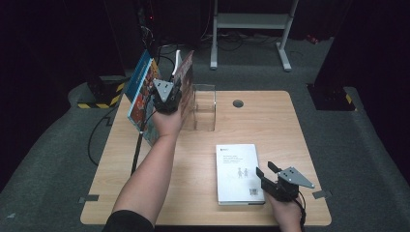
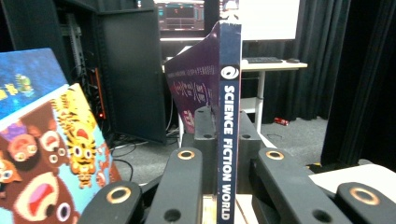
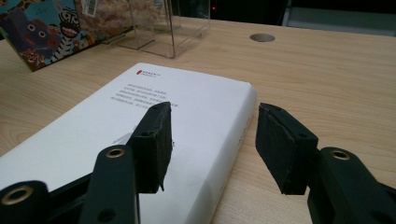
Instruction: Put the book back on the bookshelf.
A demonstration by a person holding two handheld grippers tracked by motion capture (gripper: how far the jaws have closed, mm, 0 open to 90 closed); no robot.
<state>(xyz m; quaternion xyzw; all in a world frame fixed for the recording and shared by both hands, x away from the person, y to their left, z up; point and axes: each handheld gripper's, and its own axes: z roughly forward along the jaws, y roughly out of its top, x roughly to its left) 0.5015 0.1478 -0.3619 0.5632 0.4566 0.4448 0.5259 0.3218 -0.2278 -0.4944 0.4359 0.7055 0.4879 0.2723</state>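
My left gripper [image 1: 175, 86] is raised at the table's back left, shut on the spine of an upright dark blue book [image 1: 185, 72]. In the left gripper view the jaws [image 2: 225, 123] pinch that spine, which reads "Science Fiction World" [image 2: 229, 154]. A white book [image 1: 239, 173] lies flat near the front right of the table. My right gripper [image 1: 266, 170] stands open at this book's right edge. In the right gripper view one jaw hovers over the white cover [image 3: 140, 112] and the other over bare wood, with the right gripper [image 3: 212, 126] holding nothing.
A colourful picture book [image 1: 142, 96] leans upright at the table's back left edge, also in the left gripper view [image 2: 46, 154]. A clear acrylic stand [image 1: 204, 106] sits just right of the held book. The wooden table [image 1: 290, 130] has a round cable hole [image 1: 238, 103].
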